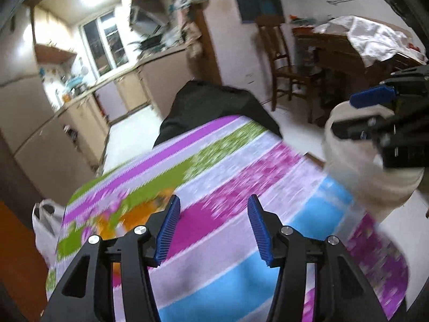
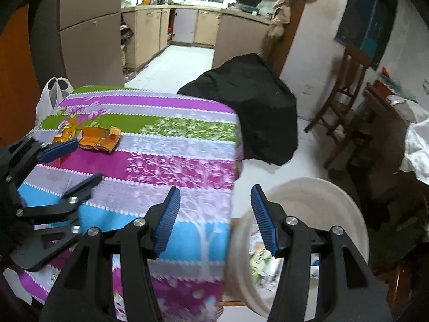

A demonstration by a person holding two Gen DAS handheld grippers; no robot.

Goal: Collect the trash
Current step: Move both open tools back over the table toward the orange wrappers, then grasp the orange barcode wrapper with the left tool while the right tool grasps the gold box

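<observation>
An orange crumpled wrapper (image 2: pixel 100 139) and an orange packet (image 2: pixel 65 131) lie on the striped tablecloth (image 2: pixel 161 145) at the far left. My left gripper (image 2: pixel 77 161) is open and empty just in front of them; in its own view (image 1: pixel 213 210) it hovers over the blurred cloth (image 1: pixel 228 187). My right gripper (image 2: pixel 214 201) is open and empty over the table's right edge, above a white bin (image 2: pixel 335 201) that holds trash. The bin (image 1: pixel 348 166) and the right gripper (image 1: pixel 359 115) also show in the left wrist view.
A black covered object (image 2: pixel 257 107) stands behind the table. A white plastic bag (image 2: pixel 51 96) hangs at the table's far left. A wooden chair (image 2: pixel 346 86) and a cluttered desk (image 2: pixel 396 123) stand at right. Kitchen cabinets (image 2: pixel 171 26) lie beyond.
</observation>
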